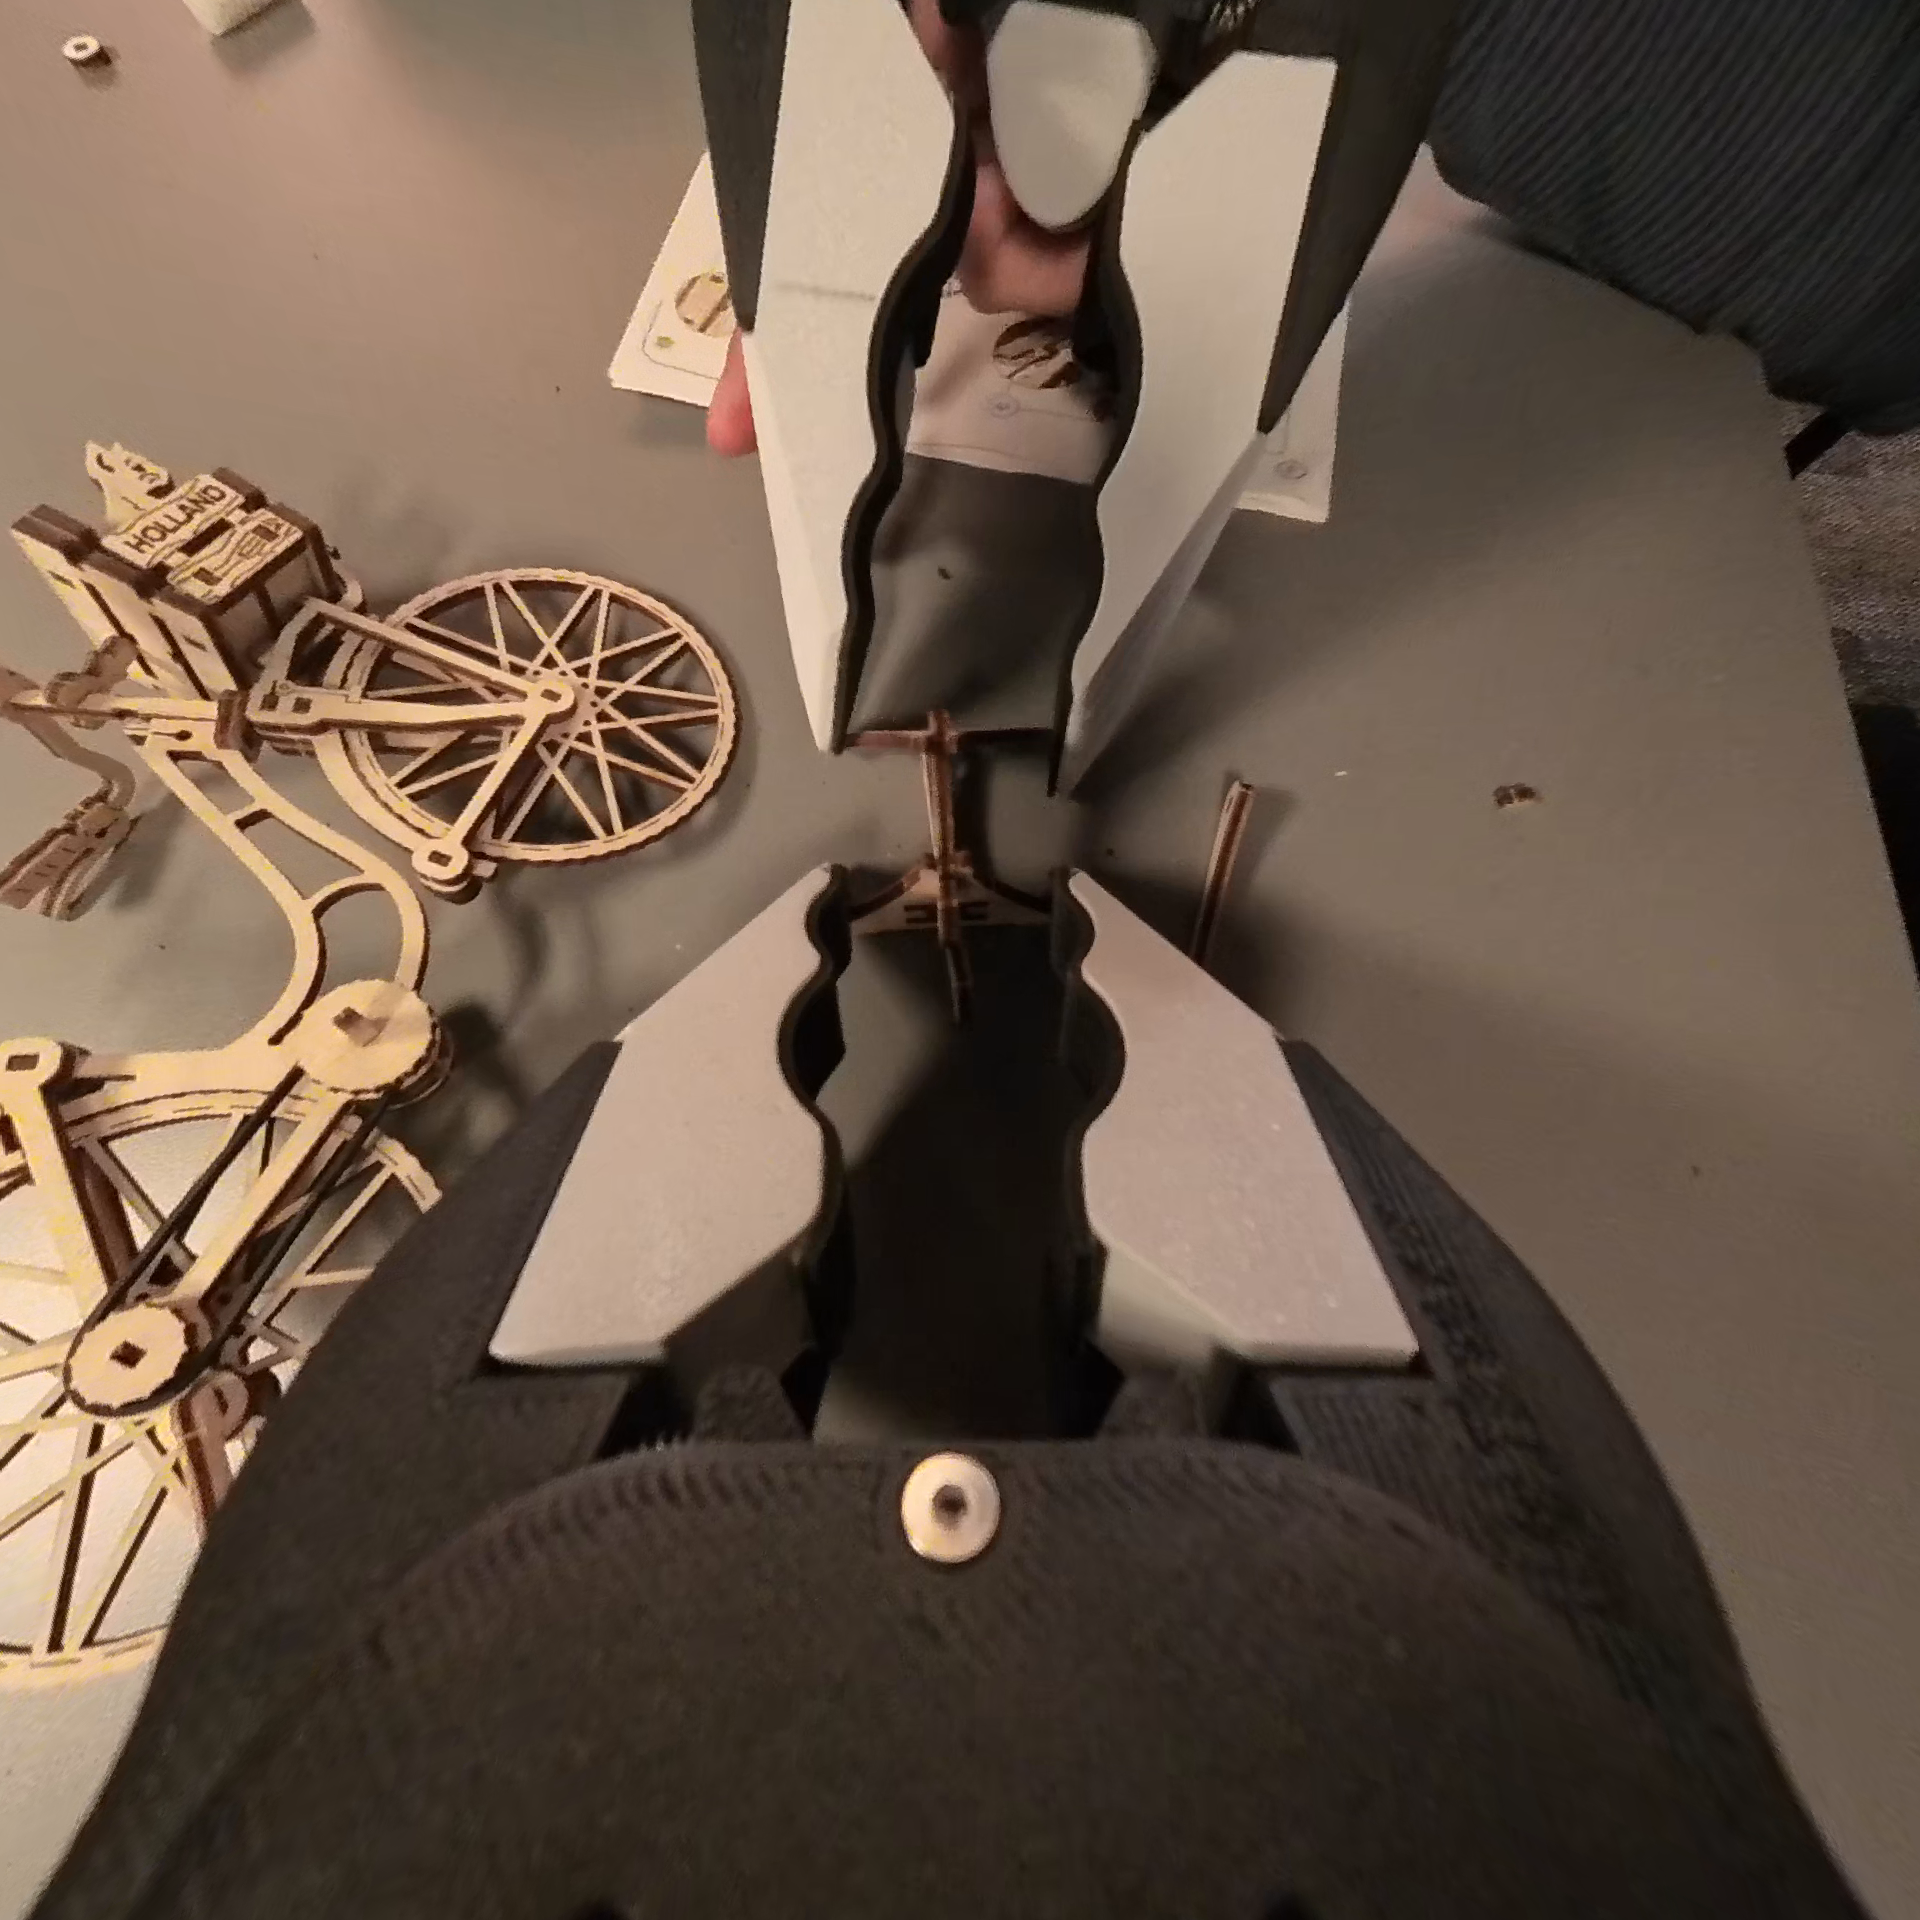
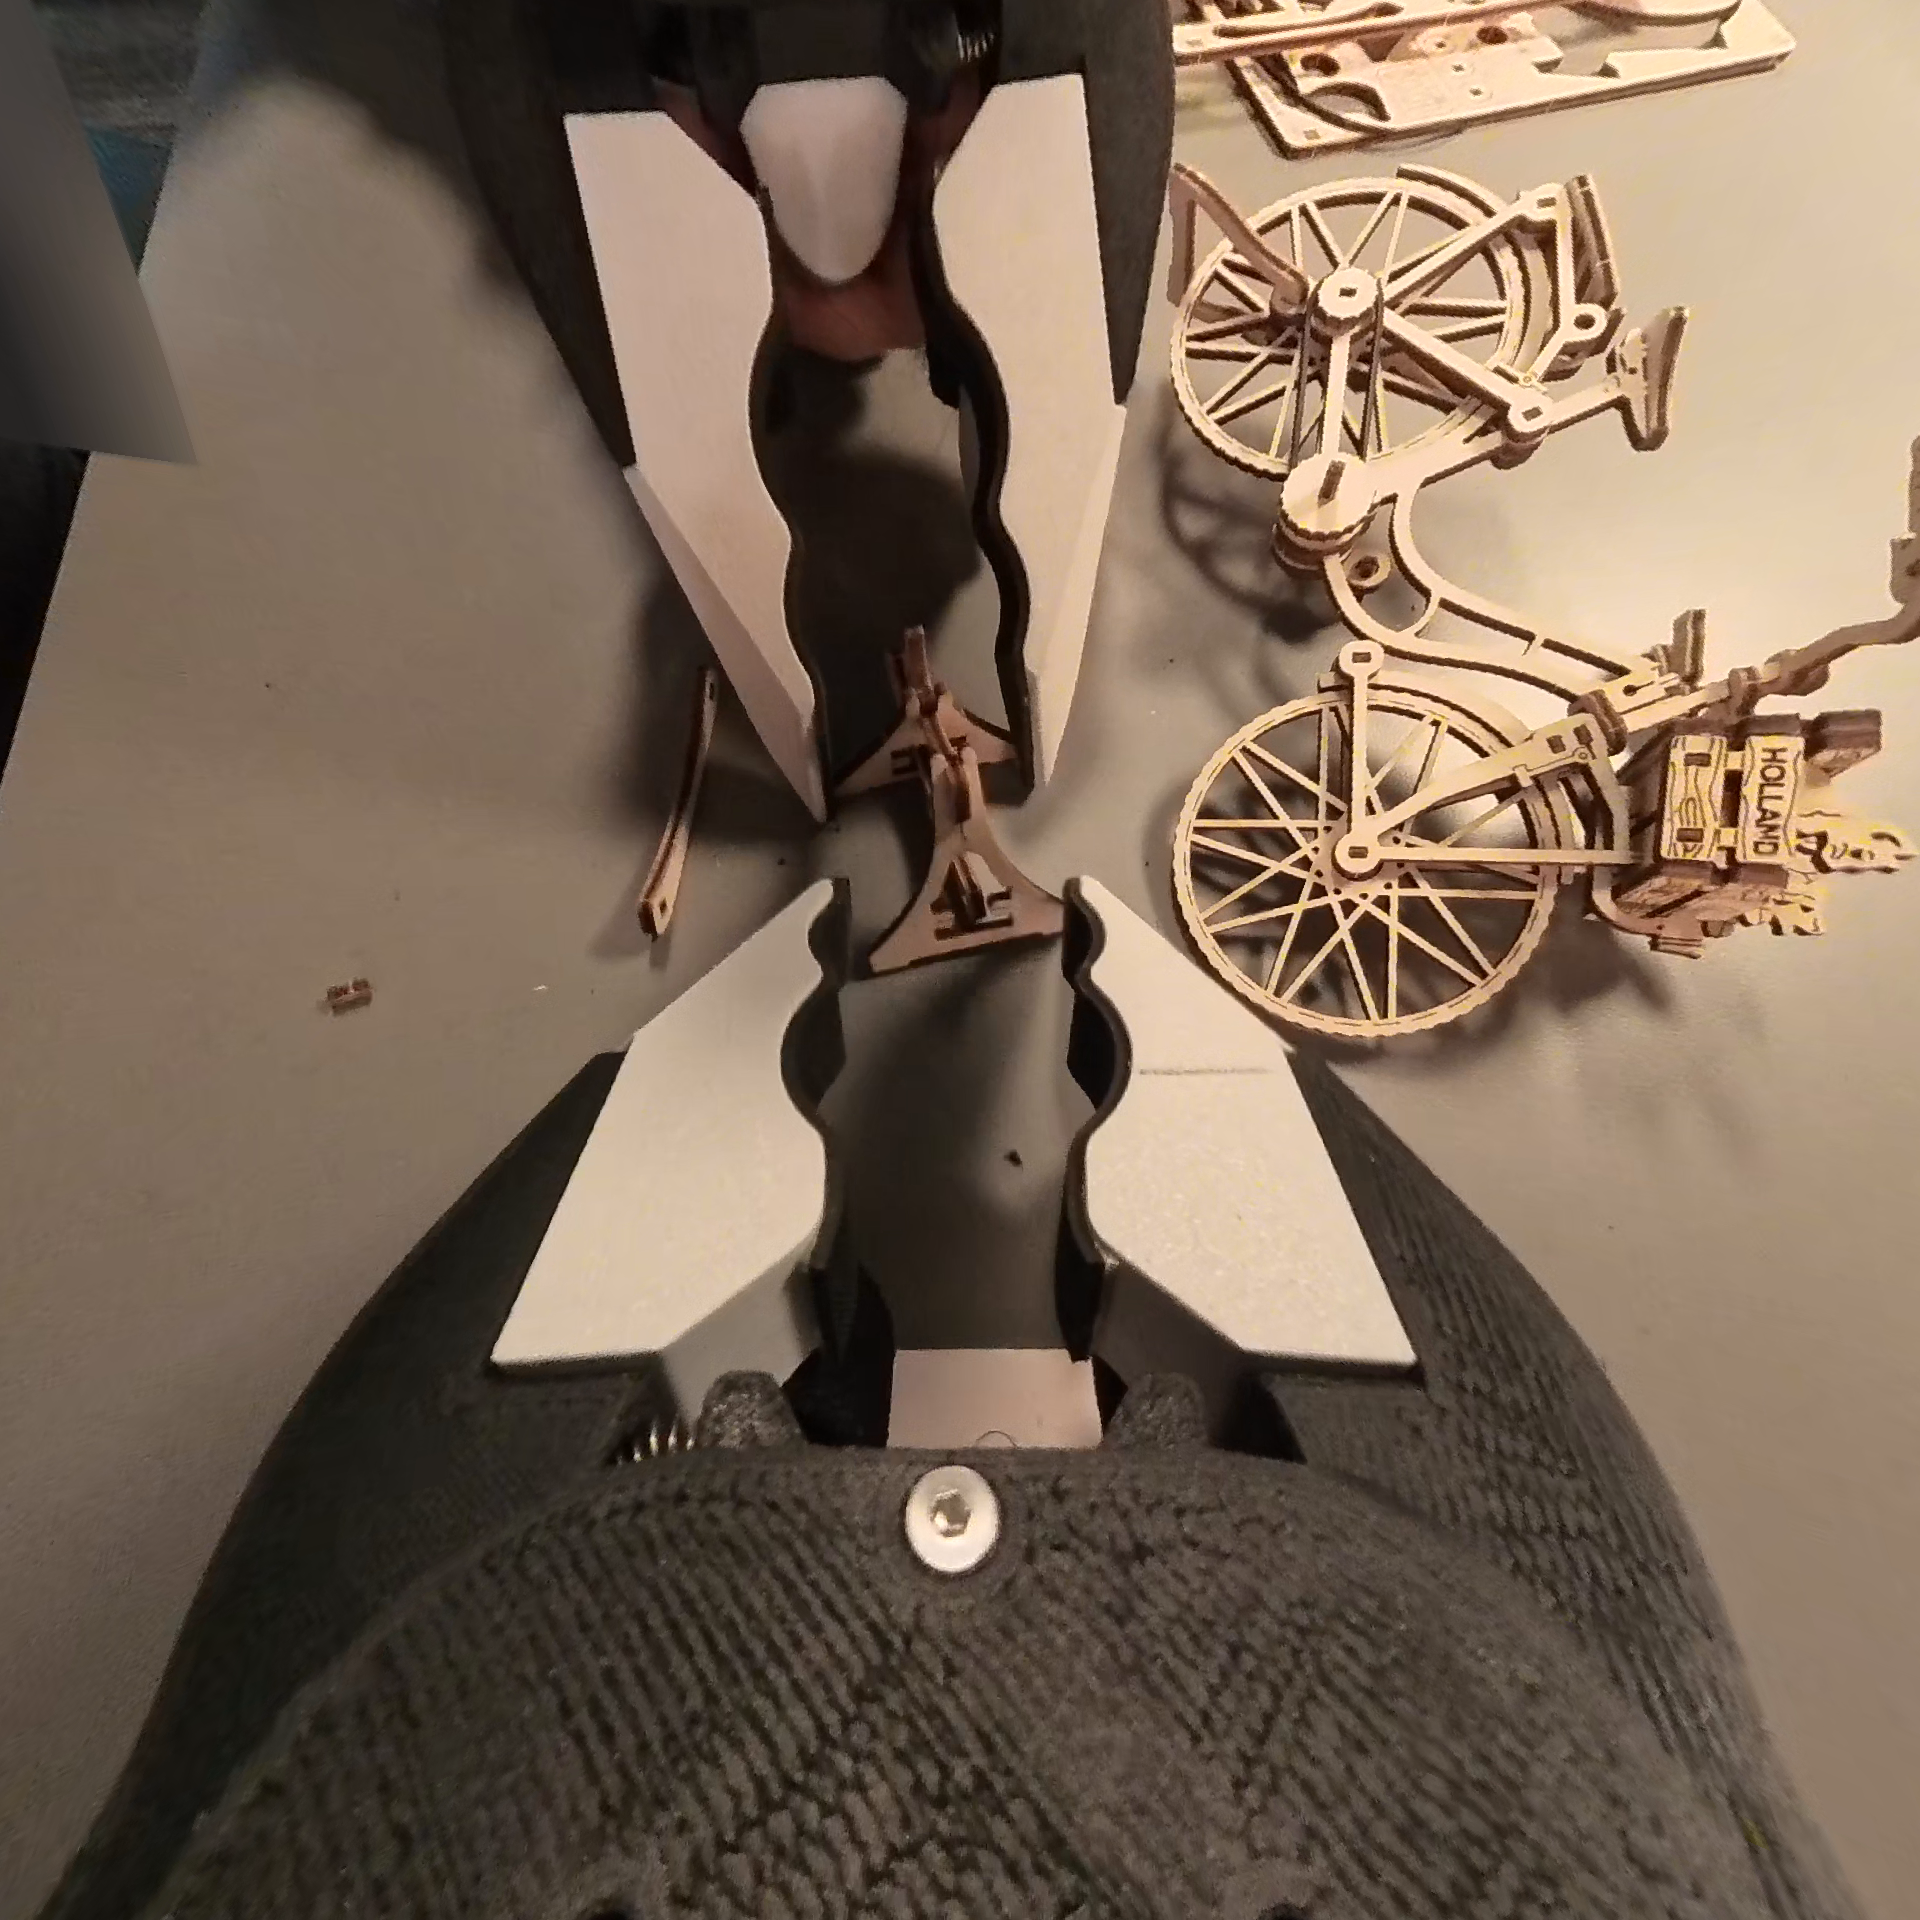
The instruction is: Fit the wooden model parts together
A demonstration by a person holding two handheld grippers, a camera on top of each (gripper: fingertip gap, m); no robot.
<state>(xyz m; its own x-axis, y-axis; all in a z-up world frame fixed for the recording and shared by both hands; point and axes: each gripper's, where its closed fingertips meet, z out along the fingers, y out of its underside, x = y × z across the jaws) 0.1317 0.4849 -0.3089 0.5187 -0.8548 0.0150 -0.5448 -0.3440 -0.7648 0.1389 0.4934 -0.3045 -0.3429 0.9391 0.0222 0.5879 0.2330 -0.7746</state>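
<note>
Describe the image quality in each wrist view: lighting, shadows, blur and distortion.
Left wrist view: dim, warm light; wide-angle bending curves the table edge; the bicycle model is sharp, the right tongs throw a dark shadow between them. Right wrist view: the bicycle model casts spoke shadows on the table; a smooth overlaid patch covers the top left corner.

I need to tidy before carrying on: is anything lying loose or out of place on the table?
Yes. A tiny wooden offcut lies alone on the table, away from the other parts, and a thin curved strip lies loose beside the left gripper. The bicycle model lies flat on its side.
</note>
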